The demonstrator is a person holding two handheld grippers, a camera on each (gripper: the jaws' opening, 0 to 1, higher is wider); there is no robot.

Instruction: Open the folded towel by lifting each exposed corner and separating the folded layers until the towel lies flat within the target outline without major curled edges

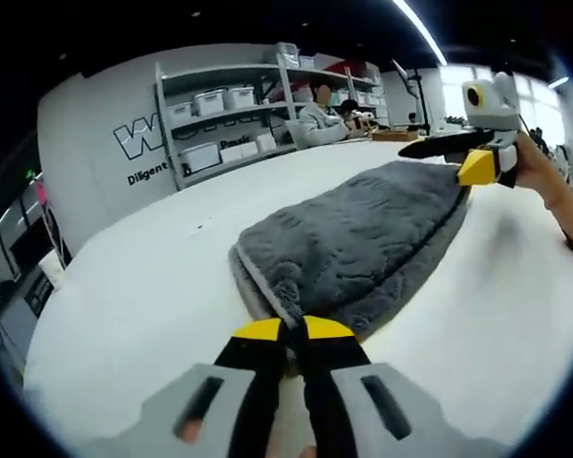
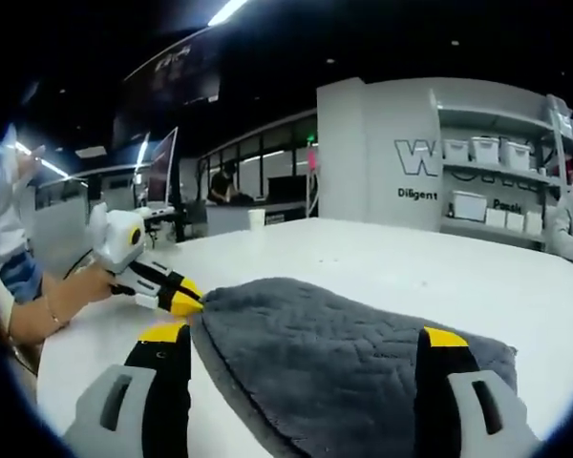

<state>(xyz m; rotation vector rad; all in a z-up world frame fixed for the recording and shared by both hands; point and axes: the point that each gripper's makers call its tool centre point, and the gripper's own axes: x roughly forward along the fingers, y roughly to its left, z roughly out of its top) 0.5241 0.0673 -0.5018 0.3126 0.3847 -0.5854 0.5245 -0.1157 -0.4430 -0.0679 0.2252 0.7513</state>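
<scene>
While the left gripper (image 1: 293, 332) pinches its yellow-tipped jaws together on a corner of the grey towel (image 1: 363, 239), the right gripper (image 2: 304, 336) holds its jaws wide apart, straddling the opposite end of the fabric. The towel lies folded on the white table (image 1: 143, 286), with storage shelves (image 1: 229, 105) along the wall behind.

each hand-held gripper (image 1: 294, 336) has grey housings and black, yellow-tipped jaws.

Both views low, close, facing across shared towel (image 1: 363, 243)
</scene>
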